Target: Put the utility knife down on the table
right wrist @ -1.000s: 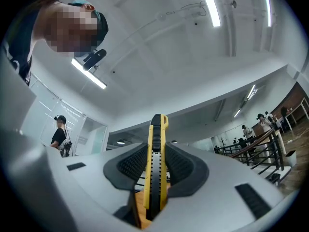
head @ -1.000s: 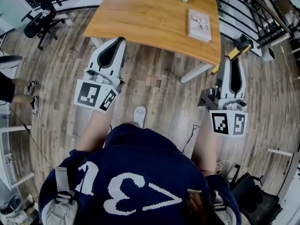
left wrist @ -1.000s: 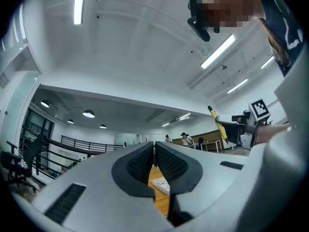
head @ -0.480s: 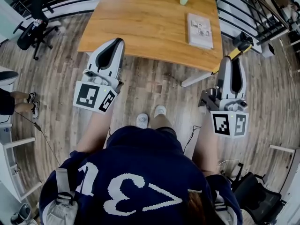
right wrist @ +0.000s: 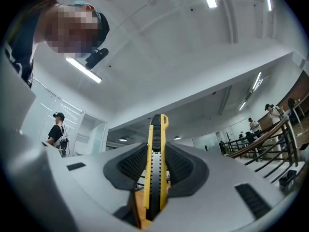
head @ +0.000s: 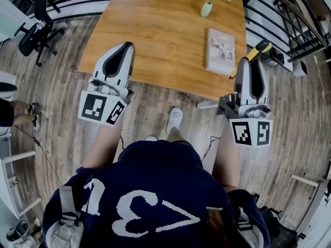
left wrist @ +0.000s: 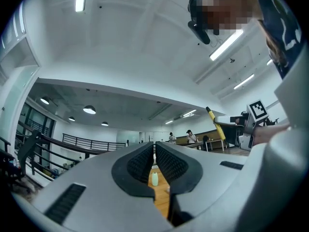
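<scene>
— Position of utility knife (right wrist: 156, 149)?
— Clamped in right tool (head: 251, 65), jaws closed on its sides. Long axis along the jaws, yellow end sticking out past the tips.
— Relative to tabletop (head: 155, 25)?
— Not yet on it. Hangs at the near right corner, close beside book (head: 220, 44); seems to point past the right edge, not over the wood.
— Direction for the coming move, then?
— Probably to the left and forward, then down, to bring the whole length over bare wood. Better to lay it flat, long side on the surface, before opening.
— And left tool (head: 123, 49)?
— Over the near left edge, well apart from the knife. Jaws almost together, holding nothing; only small pale vase (left wrist: 154, 178) seen far through the slit. No real part in this, probably.
</scene>
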Available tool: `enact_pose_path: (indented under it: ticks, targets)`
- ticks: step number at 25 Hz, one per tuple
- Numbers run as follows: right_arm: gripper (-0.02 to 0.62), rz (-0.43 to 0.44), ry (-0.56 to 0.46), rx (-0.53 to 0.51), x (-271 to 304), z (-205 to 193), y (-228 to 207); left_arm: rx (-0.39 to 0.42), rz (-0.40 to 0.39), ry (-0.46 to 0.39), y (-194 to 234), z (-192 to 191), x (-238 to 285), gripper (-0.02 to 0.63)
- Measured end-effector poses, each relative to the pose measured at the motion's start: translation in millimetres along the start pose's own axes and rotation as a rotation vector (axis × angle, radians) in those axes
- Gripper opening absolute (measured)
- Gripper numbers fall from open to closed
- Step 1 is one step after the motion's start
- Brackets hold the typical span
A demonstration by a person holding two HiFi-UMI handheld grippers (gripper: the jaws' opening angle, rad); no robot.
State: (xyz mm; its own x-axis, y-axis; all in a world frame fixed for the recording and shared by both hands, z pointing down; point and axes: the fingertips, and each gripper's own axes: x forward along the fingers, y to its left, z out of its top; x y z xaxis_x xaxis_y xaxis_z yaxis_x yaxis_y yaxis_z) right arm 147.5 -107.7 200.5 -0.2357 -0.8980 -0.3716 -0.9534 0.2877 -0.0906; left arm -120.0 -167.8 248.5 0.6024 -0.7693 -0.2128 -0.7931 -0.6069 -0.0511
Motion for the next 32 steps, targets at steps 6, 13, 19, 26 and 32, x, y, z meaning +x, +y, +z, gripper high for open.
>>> enact_pose_path:
  ticks: [6,13,19,26,32]
  targets:
    - [0.127,0.057,0.003,0.004,72,-11,-65,0.011,0.062,-0.028,17,-7,84,0.026]
    - [0.127,0.080,0.010,0.035,120,-29,-127,0.016,0.078,-0.026,8,-24,153,0.025]
    - [0.127,0.084,0.037,0.067,145,-49,-140,0.013,0.070,-0.007,13,-33,187,0.025]
    - [0.127,0.047,0.131,0.089,161,-91,-140,-0.010,0.032,0.054,29,-64,210,0.025]
    - [0.127,0.023,0.330,0.100,162,-186,-133,-0.040,-0.003,0.128,41,-111,213,0.026]
